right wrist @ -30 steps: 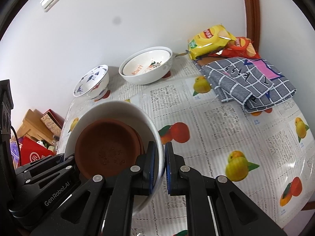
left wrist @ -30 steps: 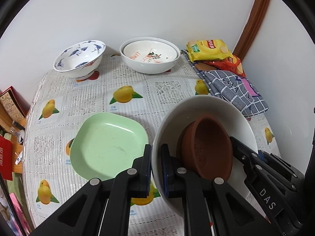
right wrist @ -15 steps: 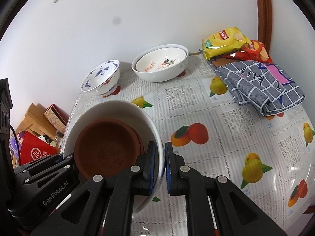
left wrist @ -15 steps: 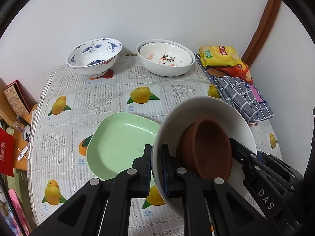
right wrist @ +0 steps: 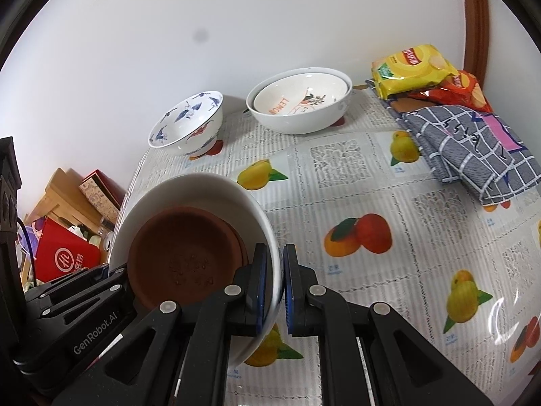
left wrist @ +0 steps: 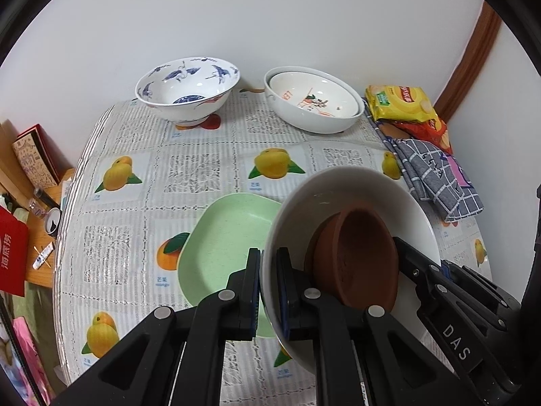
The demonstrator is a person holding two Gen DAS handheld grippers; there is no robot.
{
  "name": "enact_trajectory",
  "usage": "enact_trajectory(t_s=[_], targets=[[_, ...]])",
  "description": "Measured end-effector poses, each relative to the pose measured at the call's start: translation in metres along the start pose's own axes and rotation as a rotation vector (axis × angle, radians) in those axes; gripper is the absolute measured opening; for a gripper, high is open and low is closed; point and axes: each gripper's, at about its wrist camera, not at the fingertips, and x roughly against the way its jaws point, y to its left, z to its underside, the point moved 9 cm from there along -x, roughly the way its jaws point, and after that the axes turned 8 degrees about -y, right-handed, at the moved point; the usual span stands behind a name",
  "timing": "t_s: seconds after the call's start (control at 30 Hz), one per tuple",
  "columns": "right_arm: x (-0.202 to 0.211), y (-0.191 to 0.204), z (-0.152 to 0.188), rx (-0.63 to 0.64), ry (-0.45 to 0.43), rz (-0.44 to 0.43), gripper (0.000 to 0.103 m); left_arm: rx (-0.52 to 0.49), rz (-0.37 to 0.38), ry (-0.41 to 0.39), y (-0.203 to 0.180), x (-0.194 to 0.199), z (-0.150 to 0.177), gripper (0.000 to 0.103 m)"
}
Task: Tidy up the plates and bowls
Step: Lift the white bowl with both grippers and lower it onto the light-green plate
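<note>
Both grippers hold one large white bowl (left wrist: 338,189) above the table, with a brown clay dish (left wrist: 358,257) inside it. My left gripper (left wrist: 268,291) is shut on the bowl's left rim. My right gripper (right wrist: 272,286) is shut on its right rim; the bowl (right wrist: 189,189) and brown dish (right wrist: 182,257) show there too. A light green square plate (left wrist: 230,237) lies on the table, below and left of the bowl. At the back stand a blue-patterned bowl (left wrist: 187,91) and two nested white bowls (left wrist: 314,101).
The round table (left wrist: 192,172) has a fruit-print cloth. Snack bags (left wrist: 402,105) and a folded grey checked cloth (left wrist: 436,176) lie at the back right by the wall. A lower wooden shelf with boxes (left wrist: 30,162) stands left of the table.
Both grippers have carried the white bowl with the brown dish leftward and back over the table. The green plate now sits closer under the bowl's left side.
</note>
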Motion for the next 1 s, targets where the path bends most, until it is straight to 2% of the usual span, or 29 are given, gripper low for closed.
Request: enact_trajectory(t_s=[0.57, 1.0], targets=[[-0.051, 0.029, 0.007, 0.034, 0.057, -0.043, 0.009, 0.052, -0.04, 0.036, 0.044, -0.034, 0.007, 0.01], [-0.087, 0.038, 0.021, 0.066, 0.103, -0.054, 0.009, 0.073, -0.056, 0.069, 0.064, -0.061, 0.019, 0.01]])
